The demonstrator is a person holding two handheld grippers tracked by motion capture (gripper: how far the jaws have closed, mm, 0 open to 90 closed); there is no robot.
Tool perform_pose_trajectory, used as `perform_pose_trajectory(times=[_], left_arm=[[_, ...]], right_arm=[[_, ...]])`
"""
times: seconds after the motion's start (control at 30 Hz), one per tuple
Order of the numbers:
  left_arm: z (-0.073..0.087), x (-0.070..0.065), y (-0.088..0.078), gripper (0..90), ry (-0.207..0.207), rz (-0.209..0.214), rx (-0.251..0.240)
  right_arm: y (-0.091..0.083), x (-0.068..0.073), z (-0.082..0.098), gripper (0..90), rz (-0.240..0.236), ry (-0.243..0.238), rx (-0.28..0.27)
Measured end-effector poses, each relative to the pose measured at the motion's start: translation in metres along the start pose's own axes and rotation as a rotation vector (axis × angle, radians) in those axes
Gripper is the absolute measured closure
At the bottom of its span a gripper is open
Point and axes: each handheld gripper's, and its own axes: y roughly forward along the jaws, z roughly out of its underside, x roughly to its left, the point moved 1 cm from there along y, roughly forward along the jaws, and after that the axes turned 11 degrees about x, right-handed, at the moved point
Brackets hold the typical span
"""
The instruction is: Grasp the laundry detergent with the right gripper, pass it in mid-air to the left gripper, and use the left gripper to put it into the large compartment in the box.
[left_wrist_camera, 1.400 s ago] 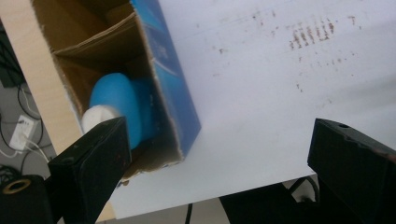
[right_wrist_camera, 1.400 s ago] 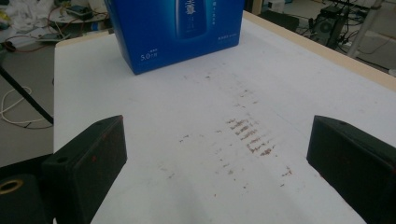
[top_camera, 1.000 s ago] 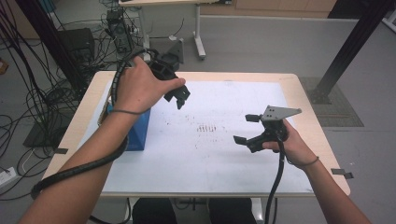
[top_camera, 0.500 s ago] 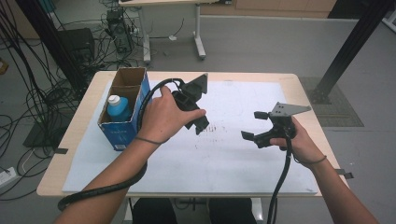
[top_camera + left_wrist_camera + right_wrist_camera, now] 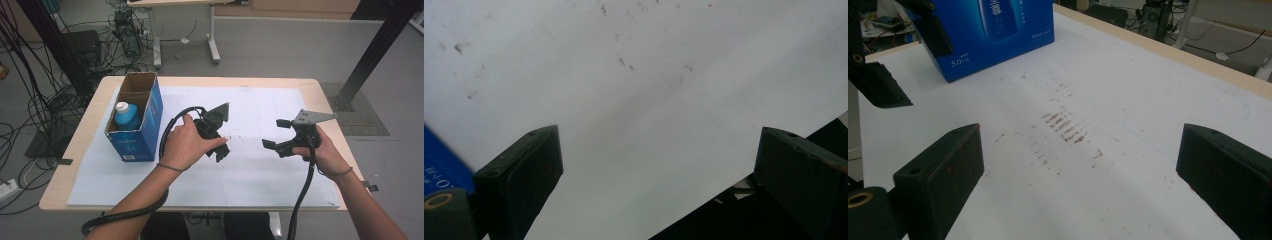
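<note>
An open-topped blue carton (image 5: pixel 136 125) stands at the left of the table, with a blue bottle with a white cap (image 5: pixel 124 114) upright inside it. My left gripper (image 5: pixel 223 146) hovers over the middle of the white sheet, to the right of the carton, jaws apart and empty. In the left gripper view (image 5: pixel 659 145) bare sheet lies between the jaws and a corner of the carton (image 5: pixel 439 165) shows at the left. My right gripper (image 5: pixel 275 133) is held at the right, open and empty, facing the left one. The right gripper view (image 5: pixel 1080 132) looks across the sheet at the carton (image 5: pixel 998 35).
A white sheet (image 5: pixel 260 180) covers most of the wooden table (image 5: pixel 320 87). Reddish scuff marks (image 5: pixel 1068 127) streak its middle. Cables (image 5: pixel 125 215) trail from both grippers off the near edge. Cables and equipment crowd the floor on the far left.
My left gripper has moved from above the carton rightward and nearer, out over the middle of the sheet. The bottle inside the carton has come into sight. The right gripper has barely shifted.
</note>
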Motion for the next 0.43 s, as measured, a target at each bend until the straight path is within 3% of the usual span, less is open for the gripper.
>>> perform_pose_trajectory(times=[0.2,0.43], left_arm=[[-0.0029,0.0017,0.0075,5.9,0.000,0.008,0.004],[0.0001,0.0008,0.0036,5.9,-0.001,0.007,-0.007]], right_arm=[[0.0007,-0.0010,0.0013,4.9,0.004,0.005,0.005],[0.0014,-0.0006,0.0016,4.9,0.004,0.007,0.006]])
